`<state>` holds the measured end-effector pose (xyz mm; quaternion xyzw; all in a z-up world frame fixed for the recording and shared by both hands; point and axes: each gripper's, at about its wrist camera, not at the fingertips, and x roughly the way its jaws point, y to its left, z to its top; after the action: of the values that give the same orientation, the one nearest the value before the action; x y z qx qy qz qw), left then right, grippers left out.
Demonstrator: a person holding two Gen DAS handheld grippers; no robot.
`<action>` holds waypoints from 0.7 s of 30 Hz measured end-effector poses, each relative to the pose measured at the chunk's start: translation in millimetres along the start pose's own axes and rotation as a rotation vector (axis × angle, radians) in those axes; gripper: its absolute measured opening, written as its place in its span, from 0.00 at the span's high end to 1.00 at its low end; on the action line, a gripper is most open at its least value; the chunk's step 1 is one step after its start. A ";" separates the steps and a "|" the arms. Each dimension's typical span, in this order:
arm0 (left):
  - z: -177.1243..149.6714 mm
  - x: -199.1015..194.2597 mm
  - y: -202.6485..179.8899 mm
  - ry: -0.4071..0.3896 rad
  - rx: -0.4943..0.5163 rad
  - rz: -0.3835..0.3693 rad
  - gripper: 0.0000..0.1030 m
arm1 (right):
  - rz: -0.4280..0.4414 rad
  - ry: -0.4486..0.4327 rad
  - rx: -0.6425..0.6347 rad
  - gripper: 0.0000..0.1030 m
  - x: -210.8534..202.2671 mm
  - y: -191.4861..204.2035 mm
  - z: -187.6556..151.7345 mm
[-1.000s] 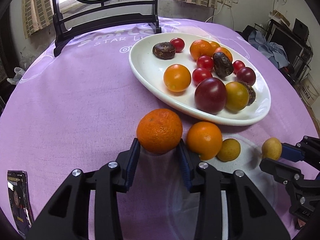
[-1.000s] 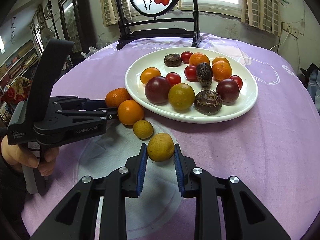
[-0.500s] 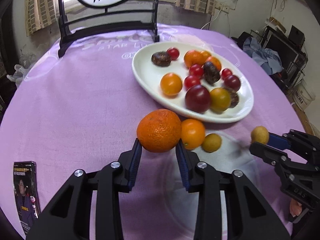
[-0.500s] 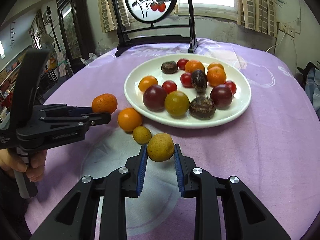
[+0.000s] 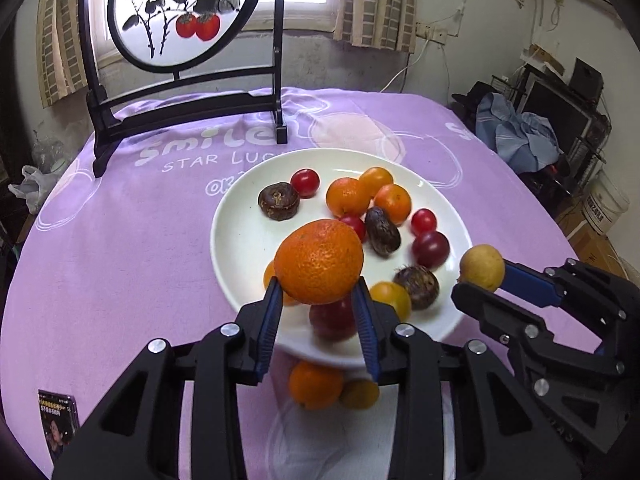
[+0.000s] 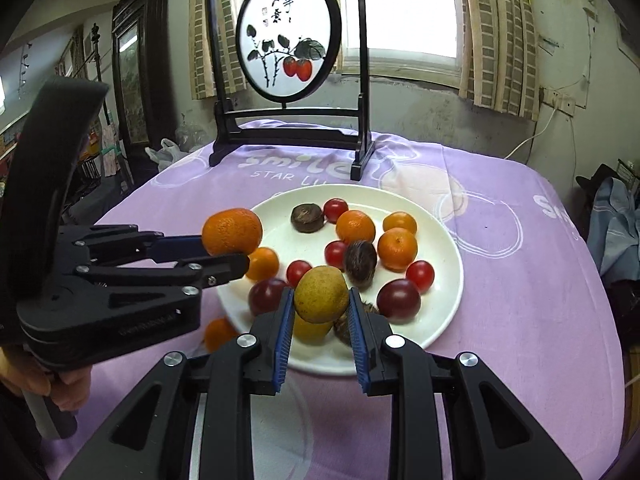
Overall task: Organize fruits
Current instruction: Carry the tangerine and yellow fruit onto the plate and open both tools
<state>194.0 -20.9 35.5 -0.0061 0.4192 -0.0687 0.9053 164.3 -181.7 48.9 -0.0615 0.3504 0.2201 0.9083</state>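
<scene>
Clamped between the blue pads of the left gripper (image 5: 318, 308) is a large round orange mandarin with pebbled skin (image 5: 319, 261), so the jaws are held apart only by the fruit's width; it is carried in the air above the near part of a wide white oval ceramic plate (image 5: 236, 240). Close on its right, the right gripper (image 6: 320, 330) is closed on a small round yellow-green fruit (image 6: 321, 294), also raised over the plate's near edge. A bare hand (image 6: 60, 384) is seen wrapped around the left gripper's handle in the right wrist view. On the plate are gathered small red cherry tomatoes (image 5: 305, 183), several orange mandarins (image 5: 347, 197), dark purple plums (image 5: 430, 249), a yellow tomato (image 5: 390, 300) and brown wrinkled fruits (image 5: 278, 201). Just off the plate's near rim, one orange mandarin (image 5: 316, 384) and a small yellow fruit (image 5: 359, 394) are left touching each other on the lilac printed tablecloth (image 5: 120, 248). A black wooden stand with a round painted screen (image 5: 180, 8) is set at the far side of the table, well apart from the plate
</scene>
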 end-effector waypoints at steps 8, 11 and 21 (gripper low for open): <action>20.8 32.0 2.2 0.016 -0.015 0.030 0.68 | -0.021 0.035 0.041 0.73 35.2 -16.1 6.2; 30.4 36.1 0.3 0.003 -0.015 0.021 0.60 | -0.033 0.046 0.078 0.55 44.8 -23.5 4.9; 15.3 13.2 -1.4 -0.048 -0.022 0.018 0.33 | -0.018 0.028 0.138 0.39 24.1 -38.4 -8.8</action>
<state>213.9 -24.7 35.5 -0.0142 0.3982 -0.0559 0.9155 191.8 -209.9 24.8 -0.0052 0.3768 0.1863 0.9074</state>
